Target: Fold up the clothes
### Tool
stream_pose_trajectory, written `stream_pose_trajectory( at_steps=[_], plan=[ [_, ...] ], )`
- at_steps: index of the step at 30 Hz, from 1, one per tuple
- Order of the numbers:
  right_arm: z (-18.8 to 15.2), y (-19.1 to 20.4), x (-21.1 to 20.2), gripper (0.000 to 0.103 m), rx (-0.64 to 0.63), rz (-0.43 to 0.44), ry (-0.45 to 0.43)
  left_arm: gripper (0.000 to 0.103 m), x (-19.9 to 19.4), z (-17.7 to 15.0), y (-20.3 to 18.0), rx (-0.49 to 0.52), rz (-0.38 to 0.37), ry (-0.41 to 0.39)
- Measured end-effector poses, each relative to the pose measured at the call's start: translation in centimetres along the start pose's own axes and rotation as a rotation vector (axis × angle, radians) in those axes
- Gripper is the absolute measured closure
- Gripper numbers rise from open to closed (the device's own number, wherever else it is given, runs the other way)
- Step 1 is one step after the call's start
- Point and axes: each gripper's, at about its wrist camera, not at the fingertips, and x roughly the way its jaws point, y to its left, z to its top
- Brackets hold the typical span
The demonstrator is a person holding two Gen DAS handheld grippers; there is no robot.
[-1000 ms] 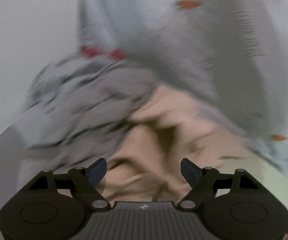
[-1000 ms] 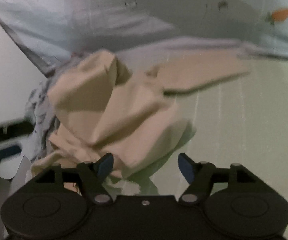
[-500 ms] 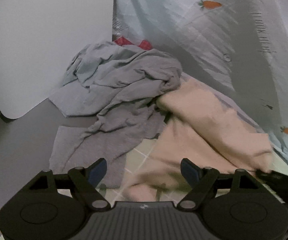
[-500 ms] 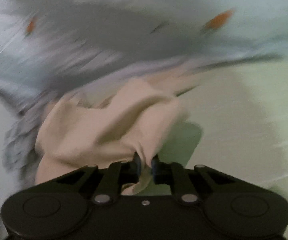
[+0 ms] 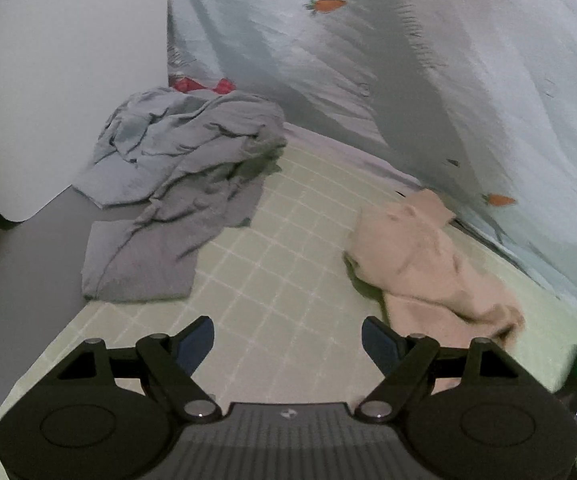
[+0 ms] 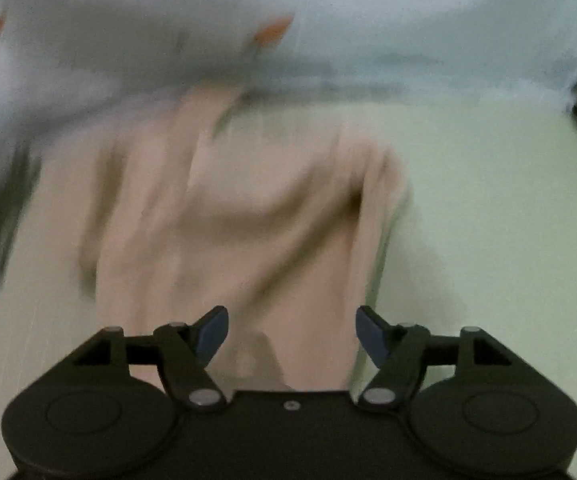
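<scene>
Both tongs are wide and hold nothing. The left tongs (image 5: 288,342) hover over the green mat (image 5: 288,240), between the grey clothes (image 5: 176,184) and the beige garment (image 5: 424,264). The right tongs (image 6: 291,334) are just above the beige garment, which lies crumpled on the mat.

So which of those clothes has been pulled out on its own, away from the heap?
The beige garment. It lies alone on the green checked mat, apart from the grey clothes crumpled together near the white board.

Carrot-print sheet (image 5: 368,60) hangs behind a green gridded mat (image 5: 288,248).
</scene>
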Motion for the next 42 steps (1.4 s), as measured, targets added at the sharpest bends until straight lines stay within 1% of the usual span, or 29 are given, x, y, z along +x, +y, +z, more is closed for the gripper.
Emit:
stream_pose_trajectory(
  at_steps=[1,2,3,4,5,6,8,9,10,11,12,13,14,15,17,19,21,23,25,29,32,34,35,37,38,39,40,41,42],
  plan=[
    [-1.6,0.5,0.1,0.031,-0.011,-0.004,0.044,0.021,-0.7,-0.7,-0.2,0.009,0.0,0.001],
    [-2.8,0.7,-0.1,0.03,-0.014,-0.01,0.054,0.021,-1.2,-1.5,-0.2,0.014,0.003,0.006],
    [-4.0,1.0,-0.4,0.024,-0.017,-0.017,0.065,0.021,-1.7,-2.2,-0.1,0.018,0.007,0.012],
    [-5.1,1.3,-0.7,0.022,-0.02,-0.023,0.074,0.021,-2.2,-2.9,-0.1,0.022,0.01,0.018],
    [-5.6,1.7,-0.9,0.021,-0.024,-0.024,0.075,0.021,-2.7,-3.7,-0.1,0.025,0.013,0.024],
    [-6.0,1.7,-1.1,0.021,-0.013,-0.009,0.062,0.021,-3.1,-4.4,0.0,0.026,0.016,0.032],
    [-6.4,0.7,-1.6,0.021,0.003,0.047,0.024,0.021,-4.1,-5.7,0.1,0.026,0.021,0.044],
    [-6.6,0.6,-1.7,0.024,-0.024,0.068,-0.004,0.021,-4.6,-6.2,0.1,0.029,0.024,0.043],
    [-6.8,0.4,-1.9,0.029,-0.051,0.089,-0.032,0.021,-5.2,-6.7,0.0,0.032,0.026,0.042],
    [-6.7,0.1,-1.7,0.045,-0.102,0.116,-0.068,0.021,-5.8,-7.2,-0.1,0.034,0.029,0.041],
    [-6.9,-0.1,-1.7,0.071,-0.147,0.138,-0.09,0.021,-6.3,-7.7,-0.1,0.037,0.031,0.039],
    [-7.0,-0.3,-1.7,0.079,-0.191,0.159,-0.113,0.021,-6.9,-8.2,-0.4,0.039,0.034,0.035],
    [-7.1,-0.4,-1.7,0.091,-0.234,0.179,-0.133,0.021,-7.2,-8.5,-0.7,0.038,0.036,0.035],
    [-7.0,-0.9,-1.9,0.101,-0.24,0.188,-0.13,0.021,-7.5,-8.9,-0.9,0.036,0.037,0.035],
    [-7.0,-2.0,-2.2,0.101,-0.251,0.204,-0.124,0.021,-8.1,-9.5,-1.9,0.032,0.036,0.035],
    [-7.4,-4.3,-2.5,0.101,-0.259,0.193,-0.13,0.021,-8.7,-10.2,-3.2,0.027,0.032,0.032],
    [-7.8,-7.8,-3.0,0.101,-0.269,0.161,-0.132,0.021,-9.2,-11.1,-4.8,0.029,0.021,0.037],
    [-7.5,-12.1,-3.1,0.101,-0.255,0.099,-0.131,0.021,-9.3,-12.1,-6.7,0.04,0.003,0.049],
    [-7.2,-16.7,-2.9,0.101,-0.222,0.033,-0.137,0.021,-9.2,-13.2,-8.9,0.053,-0.013,0.07],
    [-5.7,-26.6,-2.6,0.101,-0.199,-0.127,-0.132,0.021,-9.1,-15.4,-13.6,0.092,-0.058,0.109],
    [-3.9,-33.3,-2.4,0.101,-0.134,-0.212,-0.121,0.021,-9.4,-16.4,-16.2,0.14,-0.066,0.115],
    [-2.6,-36.1,-2.3,0.101,-0.07,-0.296,-0.116,0.021,-9.5,-16.9,-17.0,0.153,-0.056,0.119],
    [-2.0,-37.1,-2.1,0.1,-0.026,-0.313,-0.097,0.021,-9.6,-17.1,-17.2,0.155,-0.051,0.12],
    [-1.8,-37.7,-2.3,0.093,0.063,-0.319,-0.076,0.021,-9.5,-17.1,-16.5,0.147,-0.036,0.123],
    [-1.8,-38.0,-2.4,0.079,0.106,-0.322,-0.067,0.021,-9.5,-17.1,-16.2,0.142,-0.029,0.125],
    [-2.3,-36.9,-2.7,0.058,0.115,-0.333,-0.078,0.021,-9.3,-16.9,-15.8,0.13,-0.018,0.125],
    [-2.9,-35.8,-2.9,0.046,0.123,-0.341,-0.089,0.021,-9.3,-16.6,-15.2,0.119,-0.011,0.126],
    [-3.3,-34.1,-3.2,0.025,0.112,-0.312,-0.106,0.021,-9.1,-16.2,-14.5,0.106,-0.006,0.125],
    [-3.7,-32.3,-3.5,0.01,0.101,-0.282,-0.122,0.021,-9.1,-15.8,-13.8,0.096,-0.003,0.119]
  ],
)
